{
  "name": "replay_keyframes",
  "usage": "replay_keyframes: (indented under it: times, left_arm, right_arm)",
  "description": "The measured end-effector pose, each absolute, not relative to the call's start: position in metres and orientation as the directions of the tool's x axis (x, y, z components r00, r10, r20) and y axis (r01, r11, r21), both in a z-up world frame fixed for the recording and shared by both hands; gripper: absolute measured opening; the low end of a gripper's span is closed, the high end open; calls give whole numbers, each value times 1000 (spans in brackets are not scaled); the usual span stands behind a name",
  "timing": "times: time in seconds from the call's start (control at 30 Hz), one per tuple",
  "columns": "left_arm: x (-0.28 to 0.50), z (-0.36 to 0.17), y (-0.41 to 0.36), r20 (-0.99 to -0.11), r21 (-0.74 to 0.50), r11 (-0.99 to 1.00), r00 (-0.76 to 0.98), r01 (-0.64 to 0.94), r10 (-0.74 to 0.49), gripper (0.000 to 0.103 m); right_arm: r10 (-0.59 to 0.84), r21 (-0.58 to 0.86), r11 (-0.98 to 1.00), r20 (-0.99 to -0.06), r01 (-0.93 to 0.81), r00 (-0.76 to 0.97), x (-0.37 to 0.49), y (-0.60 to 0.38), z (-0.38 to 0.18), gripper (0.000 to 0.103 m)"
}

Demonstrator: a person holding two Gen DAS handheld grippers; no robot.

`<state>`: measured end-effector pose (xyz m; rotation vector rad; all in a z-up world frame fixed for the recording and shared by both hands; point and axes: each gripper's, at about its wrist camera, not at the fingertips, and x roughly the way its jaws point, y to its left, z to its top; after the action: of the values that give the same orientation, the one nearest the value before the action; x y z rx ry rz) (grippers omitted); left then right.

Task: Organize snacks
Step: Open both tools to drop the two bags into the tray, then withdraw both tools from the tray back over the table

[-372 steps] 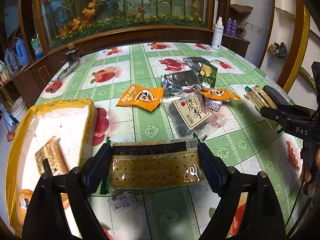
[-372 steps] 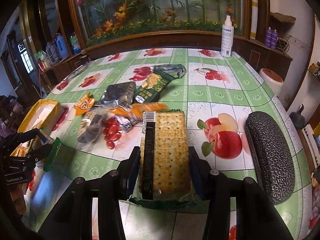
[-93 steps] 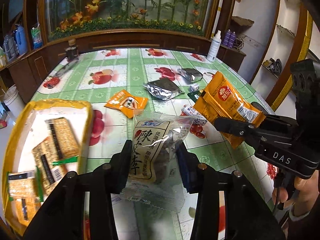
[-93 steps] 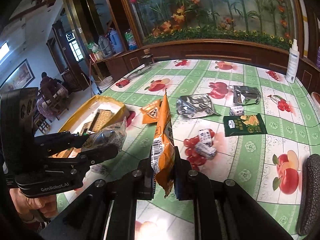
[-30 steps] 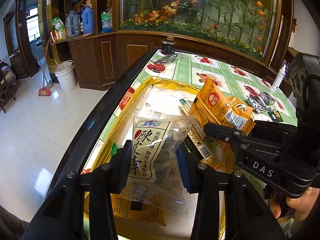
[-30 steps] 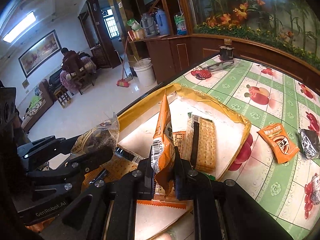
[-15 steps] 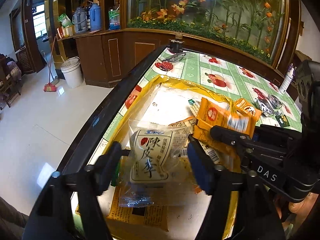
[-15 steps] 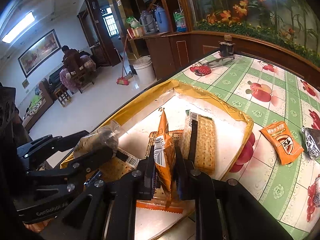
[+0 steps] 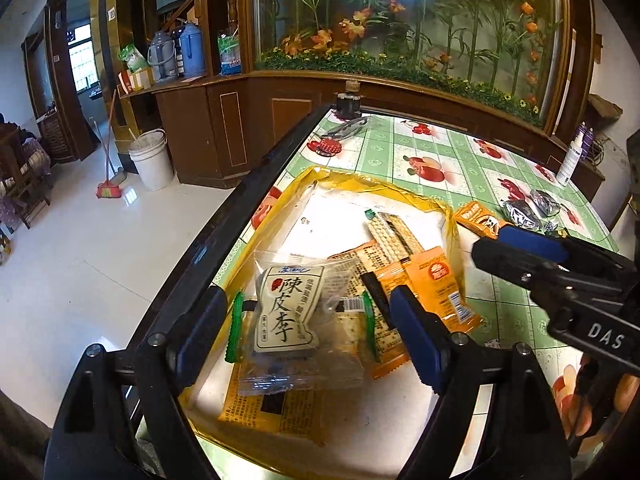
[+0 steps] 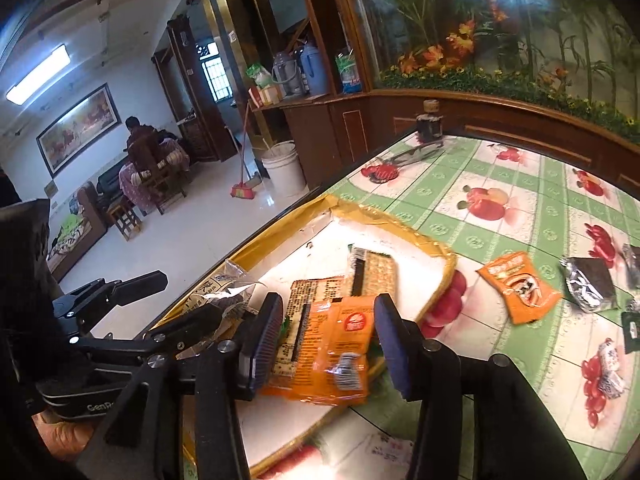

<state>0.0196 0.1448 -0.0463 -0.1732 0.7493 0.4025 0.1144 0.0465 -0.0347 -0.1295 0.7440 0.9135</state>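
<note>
With both the left tongs (image 9: 308, 330) and right tongs (image 10: 326, 346) opening, the orange packet (image 10: 334, 350), seemingly overhanging the tray (image 10: 440, 276), may slide onto the counter (image 10: 520, 208).

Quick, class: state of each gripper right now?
Left gripper: opening, clear plum packet released.
Right gripper: opening, orange snack packet released.

Bright daylight; floor glare; fisheye-warped, vignetted edges

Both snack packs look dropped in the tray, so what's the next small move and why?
Probably lift both grippers clear and swing back toward the table. The left gripper and right gripper are opening, the plum bag and orange pack lie in the tray, and the orange packet is still outside.
</note>
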Motion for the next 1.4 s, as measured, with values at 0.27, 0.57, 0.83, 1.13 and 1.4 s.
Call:
replay_keyframes:
  times: [0.27,0.57,0.83,1.13,1.4]
  left_arm:
    - [19,-27,114,-660,8,930,696,-369,282,90]
    - [25,-11,67,-632,26,960,739,-279,232,103]
    - [33,-10,36,-633,24,975,751,-223,187,103]
    - [52,-23,-9,-660,31,992,743,-118,109,103]
    - [61,-43,-28,-697,34,997,713,-64,70,103]
  right_arm:
    - [645,179,681,-606,-710,466,107,-11,-18,71]
    - [594,174,755,-589,-632,548,106,-78,-12,80]
    - [517,141,825,-579,-547,630,103,-143,-9,83]
    - [453,147,873,-596,-465,663,115,-198,-22,83]
    - [434,154,885,-613,-439,660,126,-214,-34,83]
